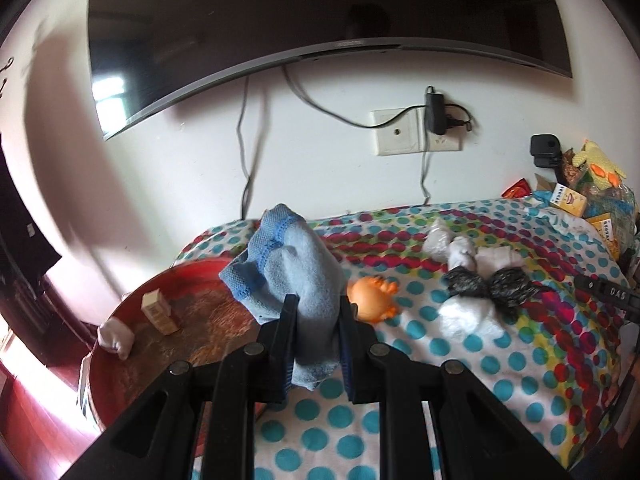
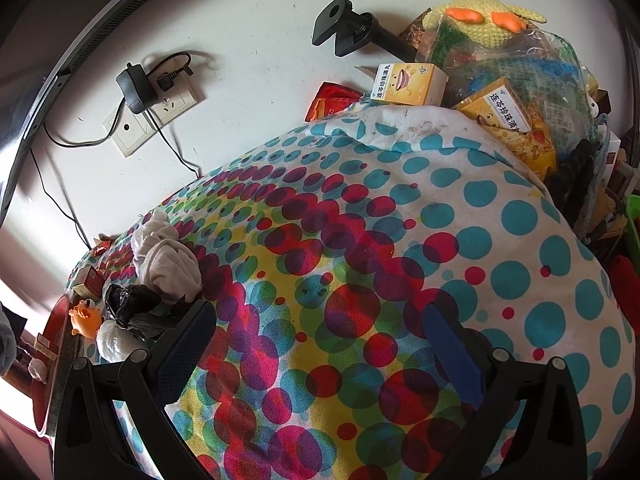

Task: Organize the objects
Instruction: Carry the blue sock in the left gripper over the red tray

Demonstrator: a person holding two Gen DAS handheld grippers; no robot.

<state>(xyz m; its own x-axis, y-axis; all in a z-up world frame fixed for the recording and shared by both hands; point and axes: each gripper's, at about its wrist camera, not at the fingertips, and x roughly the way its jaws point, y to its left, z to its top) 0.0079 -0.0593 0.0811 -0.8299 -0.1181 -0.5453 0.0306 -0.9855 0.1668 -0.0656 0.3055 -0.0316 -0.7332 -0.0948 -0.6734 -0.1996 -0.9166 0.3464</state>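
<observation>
My left gripper [image 1: 318,310] is shut on a light blue cloth [image 1: 288,264] and holds it up over the seam between a round red tray [image 1: 120,368] and the dotted tablecloth [image 1: 440,360]. An orange toy [image 1: 370,298] lies just right of the cloth. A small box [image 1: 159,312] and a white bundle [image 1: 115,338] sit on the tray. My right gripper [image 2: 320,332] is open and empty above the dotted cloth [image 2: 360,240]. White rolled cloths [image 2: 166,258], a black bag [image 2: 128,304] and the orange toy [image 2: 85,316] lie to its left.
A pile of boxes, bags and a yellow knitted toy [image 2: 496,64] crowds the table's far right. A television [image 1: 280,28] hangs on the wall above; cables and a wall socket with an adapter [image 1: 436,116] lie behind the table. White and black bags [image 1: 472,276] lie mid-table.
</observation>
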